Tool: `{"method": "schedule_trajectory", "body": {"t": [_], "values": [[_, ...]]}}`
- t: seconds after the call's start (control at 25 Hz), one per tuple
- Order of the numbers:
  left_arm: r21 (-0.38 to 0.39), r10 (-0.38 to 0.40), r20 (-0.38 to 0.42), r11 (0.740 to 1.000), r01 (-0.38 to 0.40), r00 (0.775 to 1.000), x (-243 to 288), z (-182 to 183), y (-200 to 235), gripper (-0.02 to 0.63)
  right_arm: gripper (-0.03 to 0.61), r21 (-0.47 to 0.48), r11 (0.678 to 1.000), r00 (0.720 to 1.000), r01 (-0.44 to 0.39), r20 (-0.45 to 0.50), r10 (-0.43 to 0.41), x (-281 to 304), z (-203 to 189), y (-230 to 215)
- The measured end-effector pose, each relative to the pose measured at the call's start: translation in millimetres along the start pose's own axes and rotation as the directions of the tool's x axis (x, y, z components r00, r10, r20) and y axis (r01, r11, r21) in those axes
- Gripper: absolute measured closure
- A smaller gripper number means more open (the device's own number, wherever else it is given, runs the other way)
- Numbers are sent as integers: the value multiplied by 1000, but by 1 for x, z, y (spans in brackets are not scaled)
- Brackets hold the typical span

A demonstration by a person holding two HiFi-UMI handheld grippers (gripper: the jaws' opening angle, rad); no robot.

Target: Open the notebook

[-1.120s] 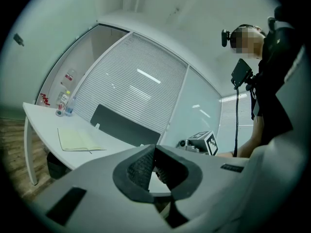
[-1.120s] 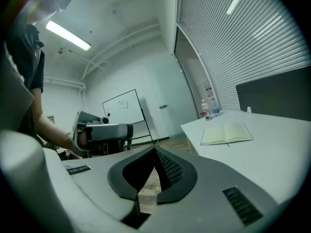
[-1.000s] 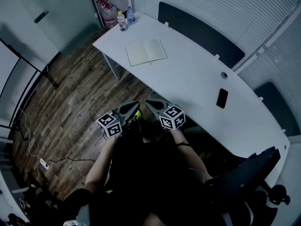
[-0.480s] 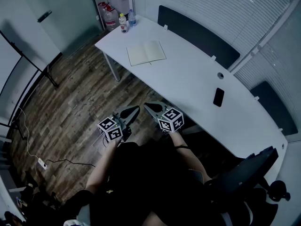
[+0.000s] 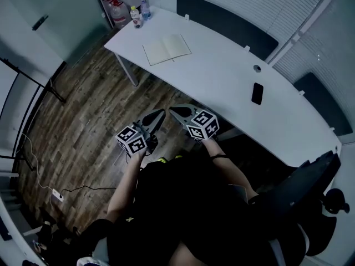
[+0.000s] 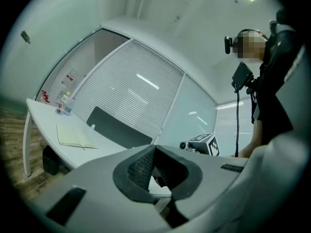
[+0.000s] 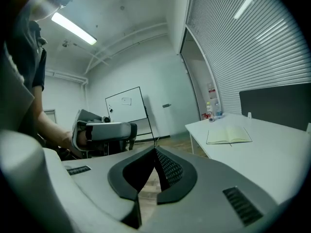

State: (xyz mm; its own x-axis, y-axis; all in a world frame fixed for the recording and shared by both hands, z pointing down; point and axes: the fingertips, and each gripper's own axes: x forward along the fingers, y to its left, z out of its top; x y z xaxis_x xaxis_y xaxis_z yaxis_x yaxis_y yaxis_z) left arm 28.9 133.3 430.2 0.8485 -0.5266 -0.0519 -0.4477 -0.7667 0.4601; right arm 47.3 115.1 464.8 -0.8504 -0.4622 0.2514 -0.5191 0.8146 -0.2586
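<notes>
Item: notebook (image 5: 167, 49), lying open and flat on the white table (image 5: 222, 82), near the table's left end in the head view, at 12 o'clock from the two grippers and well apart from them. Condition: two pale cream pages spread side by side, blank as far as can be told, with a straight centre fold. A thin dark strand shows at the near end of the fold. The same notebook shows at 9 o'clock in the left gripper view (image 6: 75, 136) and at 3 o'clock in the right gripper view (image 7: 228, 135). Left gripper (image 5: 161, 114): jaws closed fully, pads meeting, holding nothing, held over the wood floor (image 5: 83, 104) short of the table edge. Right gripper (image 5: 172, 111): jaws likewise closed pad to pad, empty, just beside the left one, tips nearly facing. Nearby items: two small bottles (image 5: 138, 13) at 11 o'clock from the notebook, at the table corner; a water jug (image 5: 116, 13) on the floor beyond them; a dark phone (image 5: 257, 93) at 4 o'clock from the notebook, on the table; a dark panel (image 5: 222, 18) along the table's far edge.
</notes>
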Motion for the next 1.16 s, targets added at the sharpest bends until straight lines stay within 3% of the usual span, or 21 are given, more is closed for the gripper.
{"method": "schedule_trajectory", "body": {"t": [1.16], "values": [[-15, -4, 21, 1000, 4, 1000, -13, 0, -3, 603, 588, -8, 999, 999, 35, 9, -35, -2, 1, 1]]}}
